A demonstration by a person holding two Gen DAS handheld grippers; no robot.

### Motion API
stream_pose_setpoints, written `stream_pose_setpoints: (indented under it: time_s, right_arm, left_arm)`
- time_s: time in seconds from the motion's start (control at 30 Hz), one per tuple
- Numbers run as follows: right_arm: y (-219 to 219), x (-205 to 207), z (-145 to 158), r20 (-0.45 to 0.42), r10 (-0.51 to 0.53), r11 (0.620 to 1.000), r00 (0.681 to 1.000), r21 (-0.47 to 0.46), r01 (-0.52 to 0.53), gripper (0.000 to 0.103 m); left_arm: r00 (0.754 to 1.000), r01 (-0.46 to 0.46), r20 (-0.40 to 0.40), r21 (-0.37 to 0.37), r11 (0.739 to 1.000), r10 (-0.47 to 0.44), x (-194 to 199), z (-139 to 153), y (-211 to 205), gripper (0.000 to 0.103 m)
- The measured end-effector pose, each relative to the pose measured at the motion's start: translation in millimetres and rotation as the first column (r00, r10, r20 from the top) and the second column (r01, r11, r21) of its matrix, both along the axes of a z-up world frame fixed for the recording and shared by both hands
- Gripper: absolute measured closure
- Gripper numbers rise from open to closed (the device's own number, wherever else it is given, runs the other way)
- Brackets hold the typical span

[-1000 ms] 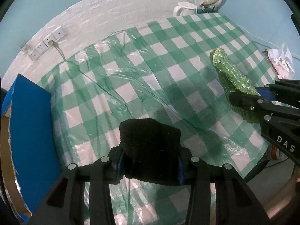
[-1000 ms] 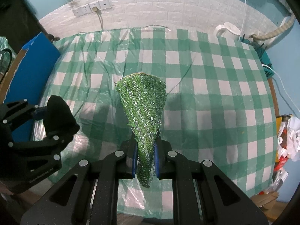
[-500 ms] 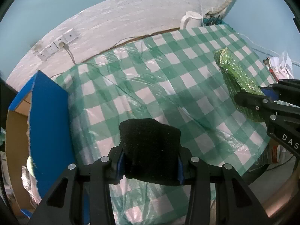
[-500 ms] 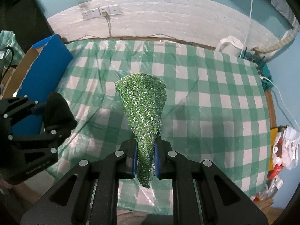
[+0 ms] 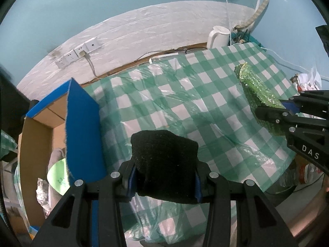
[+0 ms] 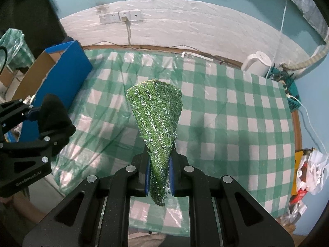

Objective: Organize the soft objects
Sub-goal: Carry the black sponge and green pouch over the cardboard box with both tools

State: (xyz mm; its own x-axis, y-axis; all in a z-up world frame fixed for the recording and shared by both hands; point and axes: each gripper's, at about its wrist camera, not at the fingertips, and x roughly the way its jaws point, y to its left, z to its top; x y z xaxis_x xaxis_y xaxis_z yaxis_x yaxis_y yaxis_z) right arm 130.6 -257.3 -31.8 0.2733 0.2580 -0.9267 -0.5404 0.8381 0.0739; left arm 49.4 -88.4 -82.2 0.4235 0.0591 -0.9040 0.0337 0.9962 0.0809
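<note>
**Both tongs loaded above the checked table**

My left gripper is clamped on a black knit cloth, thick and fuzzy, bunched into a rounded lump above the table's near edge. My right gripper pinches a green sequinned cloth, glittery and fanning upward like a cone. The table wears a glossy green-and-white checked plastic cover. An open blue cardboard box stands at its left edge.

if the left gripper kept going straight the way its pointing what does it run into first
Probably the checked tablecloth: the left gripper, shut on the black cloth, points across it, the blue box off to its left. Depth is unclear.
</note>
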Motion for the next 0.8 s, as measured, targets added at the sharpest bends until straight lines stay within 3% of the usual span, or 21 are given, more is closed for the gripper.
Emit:
stream_pose_setpoints:
  time_s: [0.8]
  right_arm:
    - [106, -17, 37, 0.049, 0.152, 0.988, 0.987, 0.028, -0.154, 0.09]
  left_arm:
    - [0.985, -0.155, 0.079, -0.023, 0.988, 0.156, -45, 32, 94, 0.059]
